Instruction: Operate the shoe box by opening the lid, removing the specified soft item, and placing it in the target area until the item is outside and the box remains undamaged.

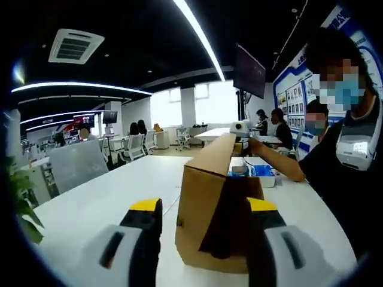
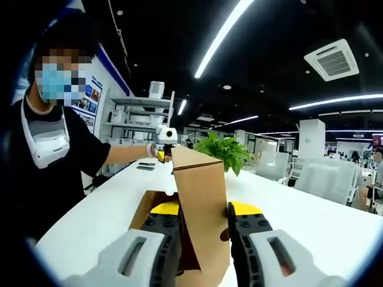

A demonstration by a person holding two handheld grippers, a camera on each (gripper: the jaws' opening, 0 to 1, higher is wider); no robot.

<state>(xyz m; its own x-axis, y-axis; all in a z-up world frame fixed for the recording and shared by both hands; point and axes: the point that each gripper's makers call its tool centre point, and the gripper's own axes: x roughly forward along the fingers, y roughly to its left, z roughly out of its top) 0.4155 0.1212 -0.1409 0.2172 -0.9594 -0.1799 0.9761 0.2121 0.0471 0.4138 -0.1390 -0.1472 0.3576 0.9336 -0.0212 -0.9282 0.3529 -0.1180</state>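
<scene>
Two grippers: both at the cardboard shoe box (image 1: 206, 209), which serves as the landmark for everything below.
Right gripper (image 2: 202, 222): jaws clenched on the box's raised lid flap (image 2: 200, 191); the upright cardboard panel sits squeezed between the yellow-tipped jaws.
Left gripper (image 1: 203, 218): jaws released and spread, one on each side of the box's near end wall; contact with the cardboard cannot be told.
Key relation: the flap rises straight up from between the right jaws; the box cavity lies just behind and to the left of that flap in the right gripper view.
Box long axis: runs away from the left gripper view, toward the person standing beyond the box.
Nearer hand: judged the left, since its spread jaws are free while the right is occupied with the lid.
Box contents: dark interior on show; the soft item cannot be made out in either view.
Beyond the box: a small white and blue box (image 1: 254, 170) on the white table (image 1: 108, 203).
Further out: a green plant (image 2: 227, 152) behind the flap.
</scene>
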